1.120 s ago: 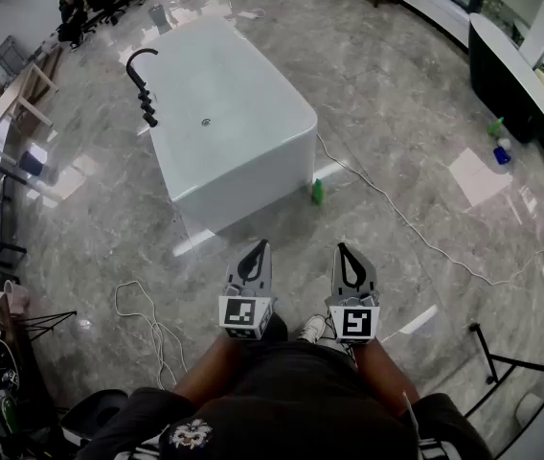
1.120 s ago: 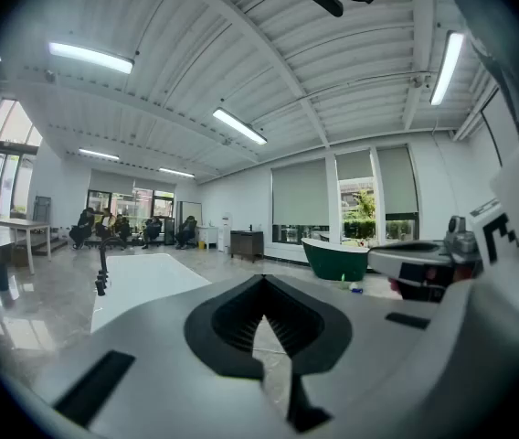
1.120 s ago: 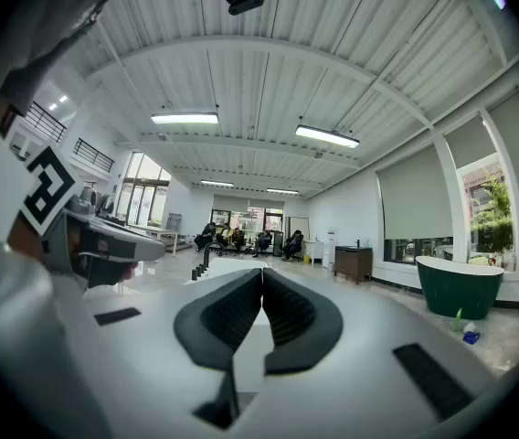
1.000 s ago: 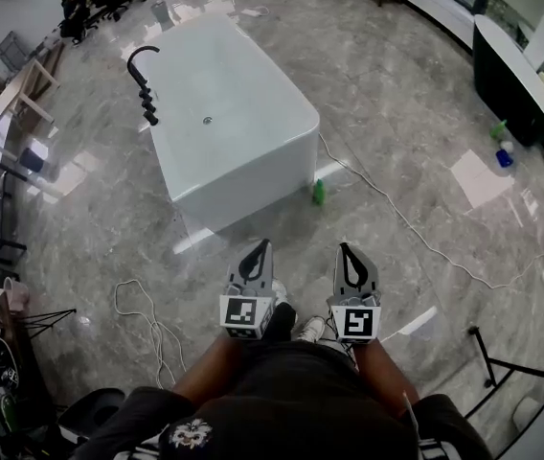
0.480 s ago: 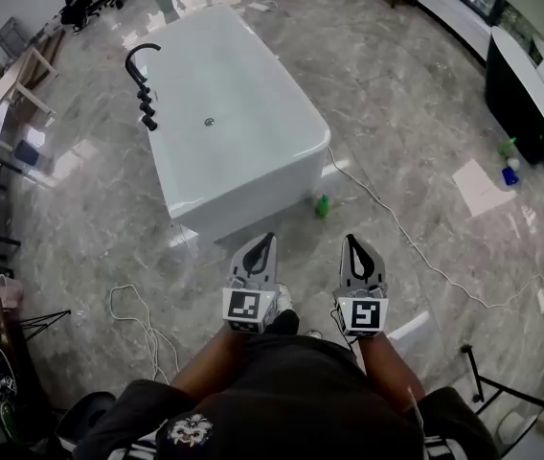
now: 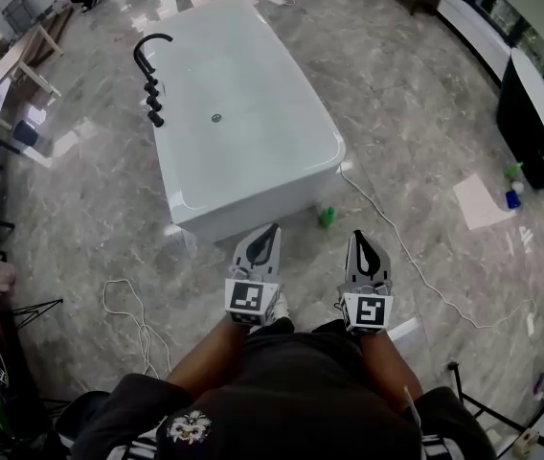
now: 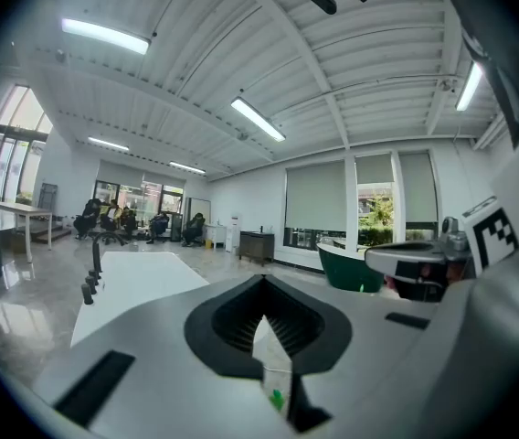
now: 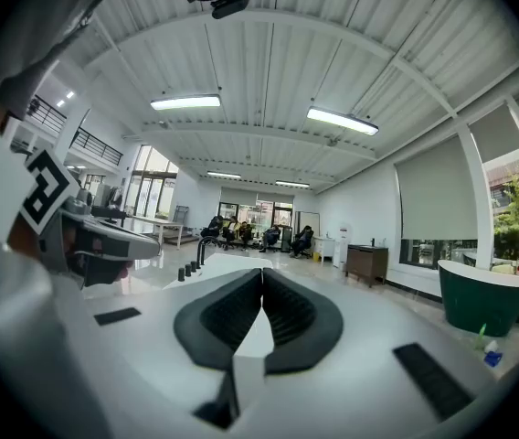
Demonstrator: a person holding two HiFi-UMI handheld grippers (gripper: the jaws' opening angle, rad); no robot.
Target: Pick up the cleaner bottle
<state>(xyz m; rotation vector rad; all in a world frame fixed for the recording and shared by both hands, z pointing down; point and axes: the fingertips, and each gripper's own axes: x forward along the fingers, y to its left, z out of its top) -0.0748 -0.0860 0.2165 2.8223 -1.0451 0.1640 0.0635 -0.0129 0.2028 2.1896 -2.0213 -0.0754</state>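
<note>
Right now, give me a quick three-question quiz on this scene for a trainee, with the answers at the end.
1. True or false: the green cleaner bottle sits on the floor beside the white bathtub.
2. The right gripper is: A) open, B) shut on the bottle, C) shut and empty.
3. Fill in: in the head view, the black faucet stands at the bathtub's ____ edge.

Key: 1 true; 2 C; 3 left.
</note>
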